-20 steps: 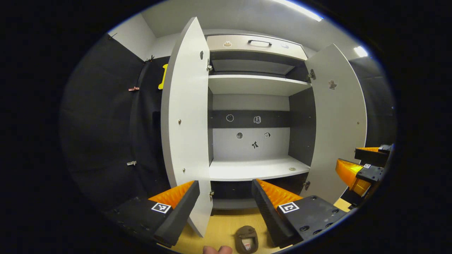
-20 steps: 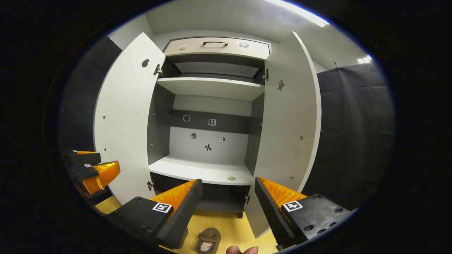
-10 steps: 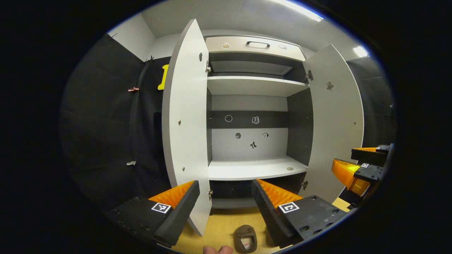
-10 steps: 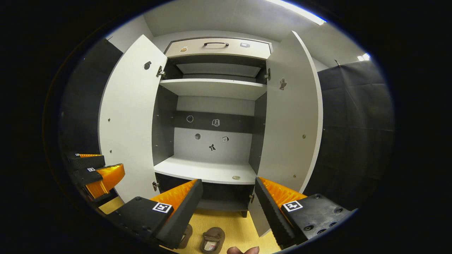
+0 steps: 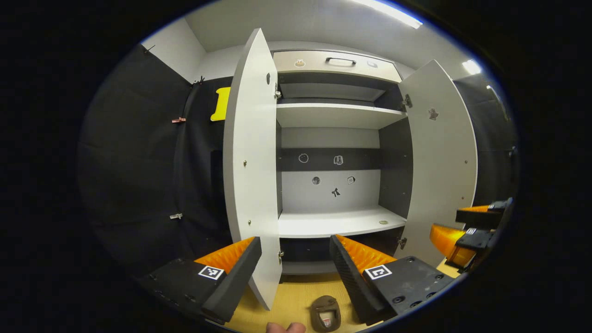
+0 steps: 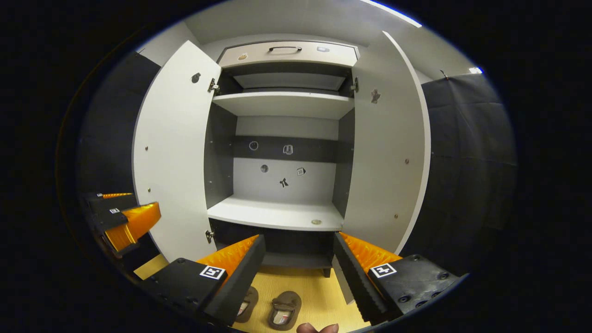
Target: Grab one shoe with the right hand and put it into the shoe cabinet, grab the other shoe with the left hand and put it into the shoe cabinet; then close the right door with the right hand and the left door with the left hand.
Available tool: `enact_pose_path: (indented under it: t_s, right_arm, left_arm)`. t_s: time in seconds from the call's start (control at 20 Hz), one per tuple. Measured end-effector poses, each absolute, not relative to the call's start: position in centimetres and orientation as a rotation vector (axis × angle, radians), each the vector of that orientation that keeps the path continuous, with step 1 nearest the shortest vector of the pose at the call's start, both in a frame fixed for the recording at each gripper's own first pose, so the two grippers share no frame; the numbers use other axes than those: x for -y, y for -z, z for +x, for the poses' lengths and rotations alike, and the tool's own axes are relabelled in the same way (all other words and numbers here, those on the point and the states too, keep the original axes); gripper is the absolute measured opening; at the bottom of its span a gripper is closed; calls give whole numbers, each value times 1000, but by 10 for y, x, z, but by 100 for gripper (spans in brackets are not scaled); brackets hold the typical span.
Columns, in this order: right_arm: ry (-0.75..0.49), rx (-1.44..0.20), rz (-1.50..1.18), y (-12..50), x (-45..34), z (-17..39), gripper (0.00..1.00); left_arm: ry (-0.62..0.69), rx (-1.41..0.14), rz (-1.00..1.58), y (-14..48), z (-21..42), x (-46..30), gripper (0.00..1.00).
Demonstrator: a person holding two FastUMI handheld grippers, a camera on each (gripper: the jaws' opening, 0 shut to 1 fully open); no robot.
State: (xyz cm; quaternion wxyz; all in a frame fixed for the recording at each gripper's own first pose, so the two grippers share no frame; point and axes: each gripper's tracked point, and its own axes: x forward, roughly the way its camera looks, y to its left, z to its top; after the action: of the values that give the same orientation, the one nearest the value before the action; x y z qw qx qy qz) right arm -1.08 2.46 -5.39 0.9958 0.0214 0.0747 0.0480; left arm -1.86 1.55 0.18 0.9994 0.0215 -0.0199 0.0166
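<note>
While both shoes sit on the floor, right tongs and left tongs gape empty; risk: clipping the open right door on descent.

The cabinet stood with its left door and right door swung wide, shelves bare. Two brown shoes lay side by side on the floor before it, toes toward it.

Both views low, facing open shoe cabinet.
</note>
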Motion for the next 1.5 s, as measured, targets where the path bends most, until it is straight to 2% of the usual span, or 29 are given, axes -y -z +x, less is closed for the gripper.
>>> enact_pose_path:
  t_s: [0.4,0.65,0.95,1.15,1.2,1.25,1.5]
  right_arm:
    - [-172,-490,123,219,-64,-29,98]
    - [-197,-649,137,310,-86,-30,98]
    - [-202,-790,170,401,-103,-19,98]
    - [-182,-818,186,437,-108,4,95]
    - [-171,-816,189,443,-109,9,93]
    - [-159,-818,188,452,-111,17,81]
    - [-49,-770,150,471,-105,45,52]
  left_arm:
    - [-52,23,74,26,-25,-32,95]
    - [-43,16,75,44,-28,-32,95]
    - [-59,-22,65,70,-30,-38,95]
    - [-85,-41,61,80,-29,-46,95]
    - [-92,-46,65,85,-28,-49,95]
    - [-99,-51,67,89,-27,-52,95]
    - [-123,-100,63,107,-24,-62,95]
